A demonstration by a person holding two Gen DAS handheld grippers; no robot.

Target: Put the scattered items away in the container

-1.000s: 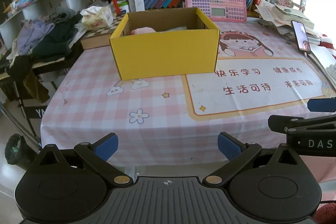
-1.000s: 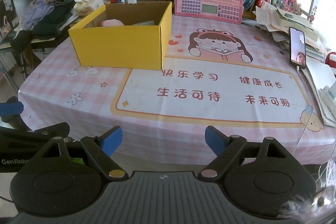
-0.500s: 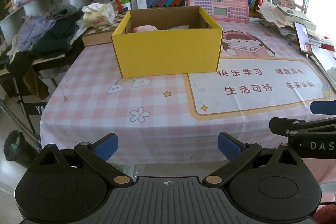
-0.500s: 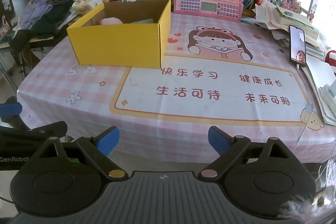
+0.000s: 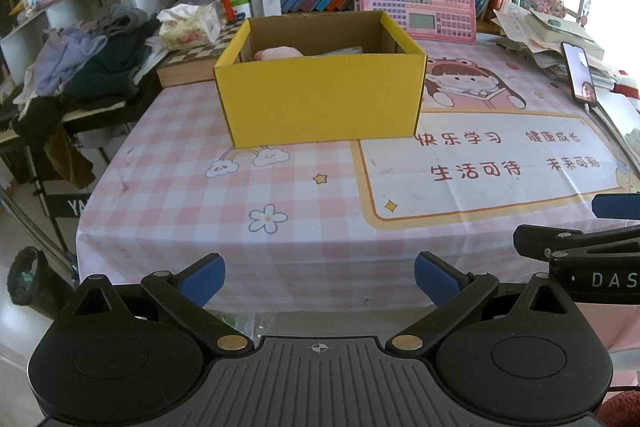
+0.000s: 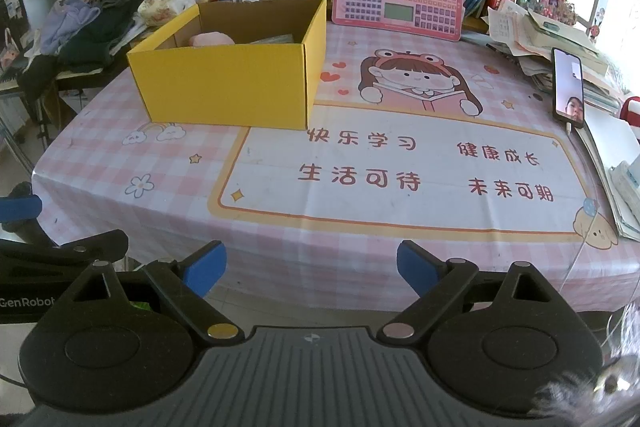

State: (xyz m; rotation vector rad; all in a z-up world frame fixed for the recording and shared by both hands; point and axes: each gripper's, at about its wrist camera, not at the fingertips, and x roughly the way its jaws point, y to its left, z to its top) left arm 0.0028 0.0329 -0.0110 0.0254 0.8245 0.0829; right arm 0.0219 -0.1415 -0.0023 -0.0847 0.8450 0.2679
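A yellow cardboard box (image 5: pixel 320 103) stands open on the pink checked tablecloth (image 5: pixel 240 195); it also shows in the right wrist view (image 6: pixel 228 87). Inside lie a pink soft item (image 5: pixel 276 53) and flat pale items (image 5: pixel 340 51), partly hidden by the box wall. My left gripper (image 5: pixel 320 277) is open and empty, held off the table's near edge. My right gripper (image 6: pixel 311 269) is open and empty, also off the near edge, to the right of the left one. Each gripper shows at the side of the other's view.
A pink keyboard toy (image 6: pixel 400 1) leans against books at the back. A phone (image 6: pixel 568 87) and stacked papers (image 6: pixel 548 35) lie at the right edge. Clothes (image 5: pixel 88 67) pile on a side bench at the left, with a tissue pack (image 5: pixel 188 27).
Both views have crept slightly forward and up, so the box and table sit a little lower and larger. The grippers stay open and empty.
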